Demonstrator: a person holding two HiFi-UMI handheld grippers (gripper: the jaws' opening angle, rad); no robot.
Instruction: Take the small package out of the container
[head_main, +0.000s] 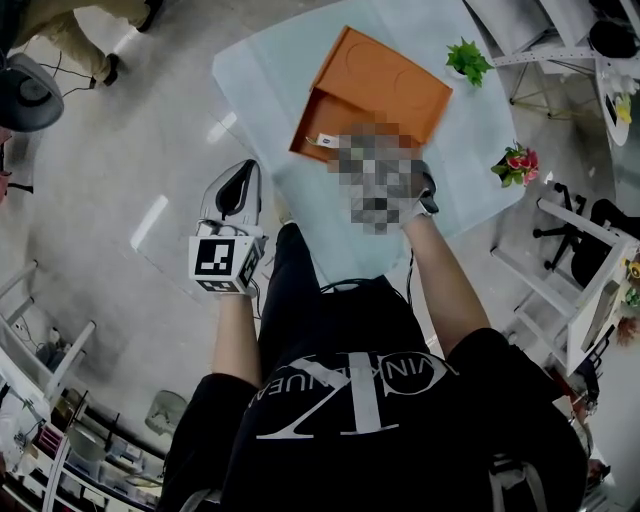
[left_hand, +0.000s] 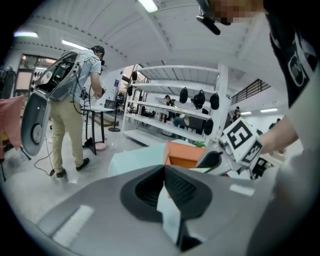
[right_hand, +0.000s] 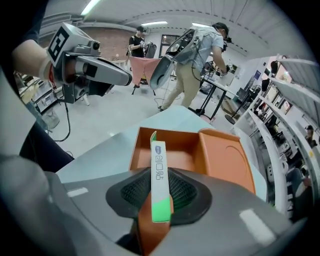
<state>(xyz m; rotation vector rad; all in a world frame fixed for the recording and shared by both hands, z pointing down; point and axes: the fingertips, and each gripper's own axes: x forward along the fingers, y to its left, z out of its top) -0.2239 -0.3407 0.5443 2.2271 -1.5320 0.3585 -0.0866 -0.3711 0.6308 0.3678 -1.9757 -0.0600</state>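
Observation:
An orange container (head_main: 375, 85) lies open on the pale table (head_main: 260, 70), its lid (right_hand: 227, 155) folded out beside the tray (right_hand: 172, 145). A slim white and green small package (right_hand: 159, 175) stands on edge between the pads of my right gripper (right_hand: 159, 192), which is shut on it at the tray's near edge. In the head view the package (head_main: 322, 141) shows at the tray's front corner, and a mosaic patch covers most of the right gripper (head_main: 340, 150). My left gripper (head_main: 235, 182) hangs off the table's left side, shut and holding nothing (left_hand: 167, 195).
Two small potted plants (head_main: 467, 60) (head_main: 517, 165) stand on the table's right side. A person with a backpack rig (left_hand: 70, 105) works at a stand on the floor. White shelving (left_hand: 175, 100) and a chair (head_main: 565, 225) stand around the table.

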